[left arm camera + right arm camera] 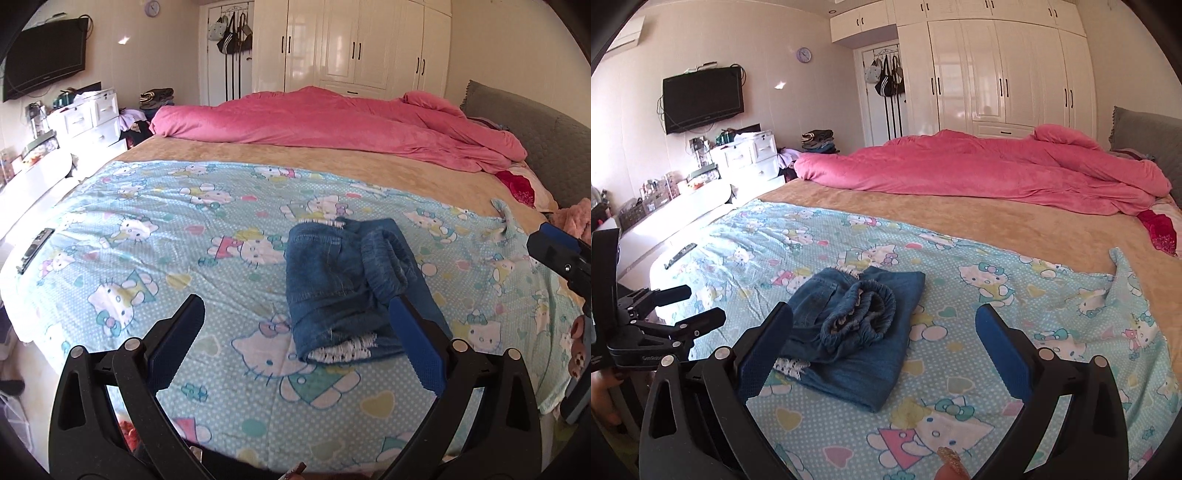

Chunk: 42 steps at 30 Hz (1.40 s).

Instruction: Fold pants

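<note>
The blue denim pants (347,280) lie folded into a compact bundle on the cartoon-cat bedsheet (147,236); both the left gripper (295,332) and right gripper (884,339) hover with fingers apart, gripping nothing. Folding looks finished (perhaps 1 tidy of the bunched waistband remains).

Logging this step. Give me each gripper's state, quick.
Left gripper: open, holding nothing; jeans lie folded ahead.
Right gripper: open, holding nothing.
</note>
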Available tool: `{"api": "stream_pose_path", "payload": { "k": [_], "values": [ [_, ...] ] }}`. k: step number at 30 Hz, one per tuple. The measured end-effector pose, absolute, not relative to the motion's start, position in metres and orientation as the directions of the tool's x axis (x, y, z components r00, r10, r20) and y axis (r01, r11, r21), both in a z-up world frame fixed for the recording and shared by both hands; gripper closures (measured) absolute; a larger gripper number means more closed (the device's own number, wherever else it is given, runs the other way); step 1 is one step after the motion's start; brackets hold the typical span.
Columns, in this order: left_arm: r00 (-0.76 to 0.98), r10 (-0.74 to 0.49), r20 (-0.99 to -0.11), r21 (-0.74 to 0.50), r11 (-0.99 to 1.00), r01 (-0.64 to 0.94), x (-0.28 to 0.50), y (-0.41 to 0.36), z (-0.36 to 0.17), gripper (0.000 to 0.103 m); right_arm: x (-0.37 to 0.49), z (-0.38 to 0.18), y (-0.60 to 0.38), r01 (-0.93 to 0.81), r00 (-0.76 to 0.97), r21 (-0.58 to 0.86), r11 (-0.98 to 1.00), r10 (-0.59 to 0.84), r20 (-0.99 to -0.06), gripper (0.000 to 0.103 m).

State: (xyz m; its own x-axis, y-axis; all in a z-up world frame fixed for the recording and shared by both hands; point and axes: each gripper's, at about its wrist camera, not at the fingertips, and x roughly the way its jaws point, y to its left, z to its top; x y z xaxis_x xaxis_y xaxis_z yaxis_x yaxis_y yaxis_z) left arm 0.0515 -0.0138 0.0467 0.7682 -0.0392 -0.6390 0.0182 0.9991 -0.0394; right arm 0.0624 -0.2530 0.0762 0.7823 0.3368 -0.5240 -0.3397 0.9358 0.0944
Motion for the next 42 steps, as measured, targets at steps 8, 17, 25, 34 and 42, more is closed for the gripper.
{"api": "stream_pose_path", "payload": {
  "k": [8,17,25,34,42],
  "values": [
    [0.729,-0.045,-0.683,-0.052,0.999,0.013,0.028,-0.016,0.018,0.009,0.034,0.054,-0.250,-0.335,0.756,0.086,0.938,0.322,-0.569,0.005],
    [0.695,-0.068,-0.716,-0.059,0.998,0.037,0.017,-0.019,0.000,0.009,0.021,0.033,-0.253,-0.308,0.737,0.101,0.946,0.304,-0.603,0.005],
    [0.671,-0.086,-0.737,-0.089,0.996,0.030,0.016,-0.012,-0.017,0.009,0.019,0.007,-0.245,-0.291,0.729,0.049,0.955,0.255,-0.635,0.004],
    [0.653,-0.093,-0.752,-0.102,0.995,0.024,0.019,-0.009,-0.027,0.009,0.026,-0.026,-0.239,-0.261,0.665,0.090,0.961,0.247,-0.705,0.004],
    [0.646,-0.075,-0.760,-0.095,0.995,0.005,0.020,-0.008,-0.029,0.009,0.026,-0.022,-0.241,-0.261,0.676,0.088,0.961,0.247,-0.695,0.004]
  ]
}}
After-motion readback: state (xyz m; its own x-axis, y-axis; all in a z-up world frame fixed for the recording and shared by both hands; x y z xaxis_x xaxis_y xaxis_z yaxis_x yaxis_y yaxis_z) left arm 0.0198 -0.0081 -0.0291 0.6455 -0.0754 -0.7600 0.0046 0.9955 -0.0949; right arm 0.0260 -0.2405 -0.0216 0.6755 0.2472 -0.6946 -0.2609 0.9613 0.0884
